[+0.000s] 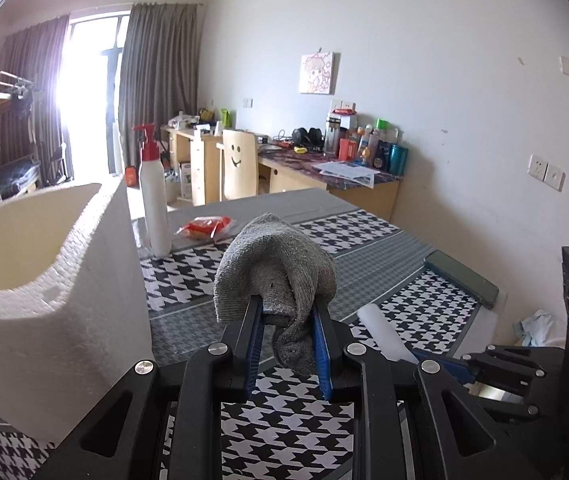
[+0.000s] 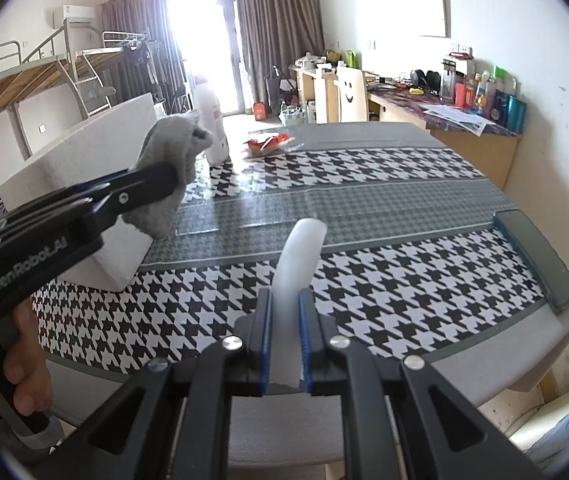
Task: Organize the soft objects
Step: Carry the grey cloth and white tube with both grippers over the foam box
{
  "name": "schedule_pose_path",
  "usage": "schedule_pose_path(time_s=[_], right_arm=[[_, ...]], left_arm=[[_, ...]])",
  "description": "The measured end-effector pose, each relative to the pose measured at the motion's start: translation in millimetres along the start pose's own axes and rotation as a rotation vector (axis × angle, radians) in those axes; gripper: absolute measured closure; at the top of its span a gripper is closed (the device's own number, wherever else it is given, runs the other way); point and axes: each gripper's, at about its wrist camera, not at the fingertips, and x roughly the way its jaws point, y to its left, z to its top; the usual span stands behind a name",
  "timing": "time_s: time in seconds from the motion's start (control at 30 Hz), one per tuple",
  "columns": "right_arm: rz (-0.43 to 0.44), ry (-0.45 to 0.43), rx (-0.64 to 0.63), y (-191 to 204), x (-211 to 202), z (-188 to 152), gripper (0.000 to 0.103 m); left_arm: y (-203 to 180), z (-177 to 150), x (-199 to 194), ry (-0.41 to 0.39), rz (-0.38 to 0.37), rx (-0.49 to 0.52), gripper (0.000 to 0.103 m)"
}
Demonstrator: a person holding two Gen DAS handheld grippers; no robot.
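My left gripper [image 1: 287, 312] is shut on a grey sock [image 1: 274, 268] and holds it above the houndstooth table, just right of a white foam box [image 1: 44, 300]. The sock [image 2: 174, 152] and the left gripper [image 2: 172, 178] also show in the right wrist view, beside the foam box [image 2: 96, 152]. My right gripper [image 2: 285, 300] is shut on a white foam strip [image 2: 300, 256] that sticks out forward over the table. The strip [image 1: 380, 332] also shows in the left wrist view at lower right.
A white pump bottle with a red top [image 1: 154, 196] and a red snack packet [image 1: 206, 228] stand on the table's far side. A dark phone [image 2: 534, 252] lies at the right table edge. A desk and chair stand behind.
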Motion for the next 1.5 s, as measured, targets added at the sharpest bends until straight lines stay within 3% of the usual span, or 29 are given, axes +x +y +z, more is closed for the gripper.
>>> schedule_pose_path(time_s=[0.57,1.5], right_arm=[[0.032,-0.125,-0.021,-1,-23,27,0.087],[0.102,-0.251,-0.072,8,-39,69,0.087]], left_arm=[[-2,24,-27,-0.079,-0.005,0.056,0.078],[13,56,-46,-0.178,0.068,0.049,0.078]])
